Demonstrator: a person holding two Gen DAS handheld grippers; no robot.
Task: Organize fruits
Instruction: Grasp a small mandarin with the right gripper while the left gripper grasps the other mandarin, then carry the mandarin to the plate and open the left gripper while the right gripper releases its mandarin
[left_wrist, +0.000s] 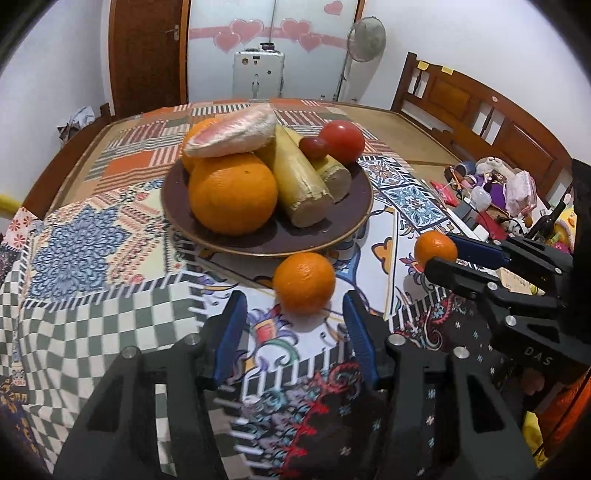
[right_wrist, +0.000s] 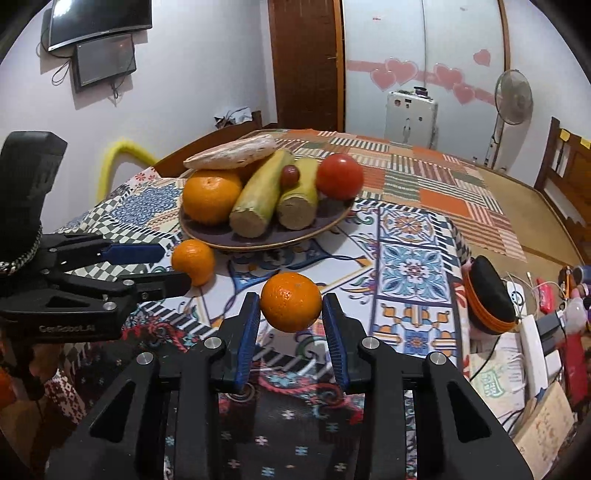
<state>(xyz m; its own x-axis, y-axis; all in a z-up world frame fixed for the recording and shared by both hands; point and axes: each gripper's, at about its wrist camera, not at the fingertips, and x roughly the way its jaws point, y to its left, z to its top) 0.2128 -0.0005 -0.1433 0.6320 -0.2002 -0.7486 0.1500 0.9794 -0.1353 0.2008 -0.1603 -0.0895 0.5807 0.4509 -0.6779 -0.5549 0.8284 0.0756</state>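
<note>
Two small orange mandarins lie off the plate. One mandarin (left_wrist: 304, 283) rests on the cloth just ahead of the left gripper (left_wrist: 295, 314), whose blue-padded fingers (left_wrist: 232, 325) stand spread on either side of it without touching. The other mandarin (right_wrist: 291, 301) sits between the pads of the right gripper (right_wrist: 291, 317), which pinches it on both sides.

On the dark brown round plate (left_wrist: 258, 242) I count one large orange (left_wrist: 232, 194) in front with a second partly hidden behind it, two pale yellow-green cut stalks (left_wrist: 301, 181) (sugarcane, by the look), one red tomato (left_wrist: 342, 141), one small dark red fruit (left_wrist: 312, 146) and one plastic-wrapped pink wedge (left_wrist: 232, 129) lying across the top.

All this stands on a bed covered by a patchwork-patterned cloth (left_wrist: 85, 240). Around it are a wooden headboard (left_wrist: 476, 110), a standing fan (left_wrist: 364, 44), a brown door (left_wrist: 147, 51), a glass panel with pink heart stickers (left_wrist: 243, 31), and two wall-mounted screens (right_wrist: 99, 37).
</note>
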